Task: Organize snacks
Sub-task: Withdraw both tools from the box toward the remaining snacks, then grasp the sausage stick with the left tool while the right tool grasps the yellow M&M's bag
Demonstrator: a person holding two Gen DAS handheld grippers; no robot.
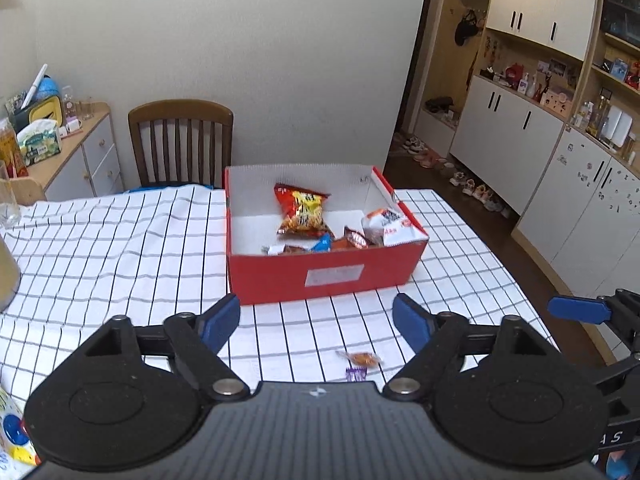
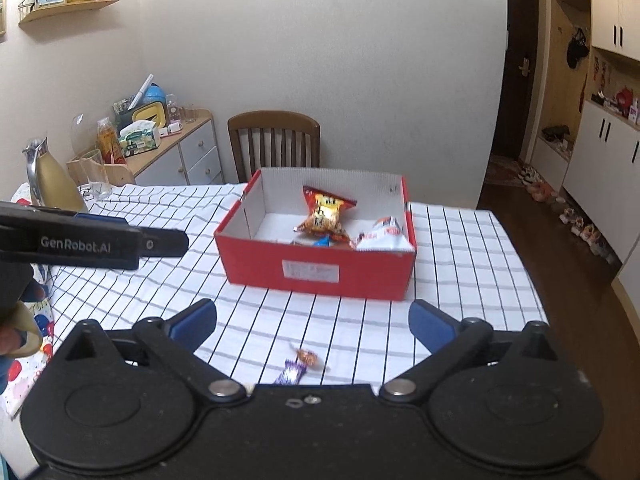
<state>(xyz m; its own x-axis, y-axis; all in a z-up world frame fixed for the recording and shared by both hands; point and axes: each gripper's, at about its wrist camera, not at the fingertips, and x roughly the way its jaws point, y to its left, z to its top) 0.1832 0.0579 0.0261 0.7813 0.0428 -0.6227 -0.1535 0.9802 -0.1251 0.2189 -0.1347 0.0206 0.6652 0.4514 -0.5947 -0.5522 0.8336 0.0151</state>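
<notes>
A red box [image 1: 320,276] [image 2: 320,272] stands on the checked tablecloth. It holds a red chips bag [image 1: 302,210] [image 2: 326,212], a white packet [image 1: 390,226] [image 2: 384,234] and several small snacks. An orange wrapped candy [image 1: 362,358] [image 2: 308,357] and a purple wrapped candy [image 1: 356,374] [image 2: 290,374] lie on the cloth in front of the box. My left gripper [image 1: 316,320] is open and empty, above the candies. My right gripper [image 2: 312,326] is open and empty, also just above them.
A wooden chair [image 1: 182,140] [image 2: 276,140] stands behind the table. A glass [image 2: 96,178] and a gold jug [image 2: 50,178] sit at the table's left. A side cabinet [image 2: 176,152] is at the left, white cupboards [image 1: 540,152] at the right. The table edge runs close on the right.
</notes>
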